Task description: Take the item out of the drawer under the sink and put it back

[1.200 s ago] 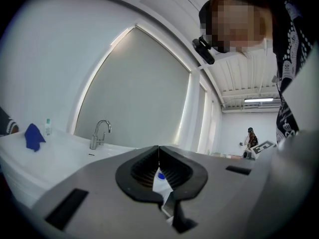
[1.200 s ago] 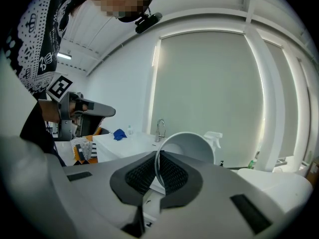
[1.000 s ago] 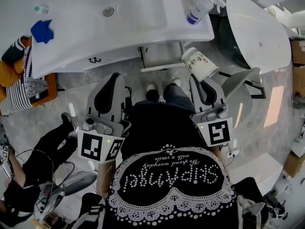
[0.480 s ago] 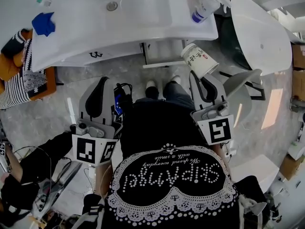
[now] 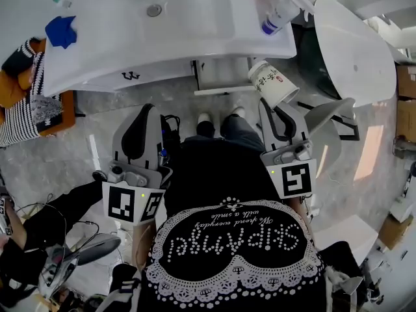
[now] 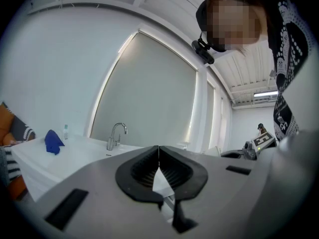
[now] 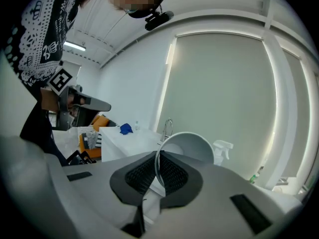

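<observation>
Paper cup (image 5: 273, 84) being pinched by thin rim in right gripper (image 7: 157, 172) jaws; left gripper (image 6: 158, 167) jaws being held clenched, empty. Rim perhaps being squashed; cup could slip.

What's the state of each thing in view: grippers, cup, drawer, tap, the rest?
Left gripper: shut, empty.
Right gripper: shut on the cup's rim.
Cup: held, tipped on its side, looks empty.
Drawer: seems pulled out under the sink.
Tap: no water running.
Spray bottle: upright on the sink.
Blue cloth: crumpled on the sink.
</observation>
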Action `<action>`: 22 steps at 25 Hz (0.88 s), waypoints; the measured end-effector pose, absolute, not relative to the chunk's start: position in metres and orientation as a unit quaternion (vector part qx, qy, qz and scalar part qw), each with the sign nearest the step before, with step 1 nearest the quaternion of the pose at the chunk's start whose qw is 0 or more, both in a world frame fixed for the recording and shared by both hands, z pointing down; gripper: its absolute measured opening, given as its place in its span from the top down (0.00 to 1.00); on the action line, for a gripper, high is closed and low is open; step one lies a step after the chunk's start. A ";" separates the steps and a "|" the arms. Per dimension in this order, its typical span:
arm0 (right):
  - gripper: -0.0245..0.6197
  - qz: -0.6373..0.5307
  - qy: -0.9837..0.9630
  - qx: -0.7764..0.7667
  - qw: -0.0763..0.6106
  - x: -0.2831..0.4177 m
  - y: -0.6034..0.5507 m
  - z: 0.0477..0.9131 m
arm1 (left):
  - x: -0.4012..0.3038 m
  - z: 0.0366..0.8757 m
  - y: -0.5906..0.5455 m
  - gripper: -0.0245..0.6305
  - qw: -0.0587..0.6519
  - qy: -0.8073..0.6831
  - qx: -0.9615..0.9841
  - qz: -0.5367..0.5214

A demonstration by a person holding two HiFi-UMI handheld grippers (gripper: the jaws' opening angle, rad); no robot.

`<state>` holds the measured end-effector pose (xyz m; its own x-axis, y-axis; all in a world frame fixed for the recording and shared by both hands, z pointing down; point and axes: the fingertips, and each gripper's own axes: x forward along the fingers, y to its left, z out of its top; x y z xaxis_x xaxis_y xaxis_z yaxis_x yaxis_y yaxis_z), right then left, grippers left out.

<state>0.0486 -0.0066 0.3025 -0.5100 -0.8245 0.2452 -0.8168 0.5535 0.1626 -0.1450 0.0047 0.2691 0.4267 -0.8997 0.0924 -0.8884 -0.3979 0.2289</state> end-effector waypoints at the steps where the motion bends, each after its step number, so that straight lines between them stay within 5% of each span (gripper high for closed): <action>1: 0.92 -0.022 -0.868 0.472 0.153 0.049 -0.007 0.303 | -0.141 0.267 0.004 0.95 0.124 -0.532 0.837 -0.030; 7: 0.92 -0.118 -0.842 0.426 0.310 0.055 0.002 0.327 | -0.116 0.257 0.002 0.95 0.132 -0.511 0.848 -0.049; 22: 0.92 -0.224 -0.820 0.315 0.423 0.042 -0.020 0.385 | -0.111 0.258 0.003 0.95 0.153 -0.531 0.831 -0.052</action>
<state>0.0423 -0.0204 0.3846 -0.4444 -0.7056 0.5519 -0.3265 0.7013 0.6336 -0.1108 0.0028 0.2580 0.4298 -0.8996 0.0772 -0.8679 -0.3881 0.3101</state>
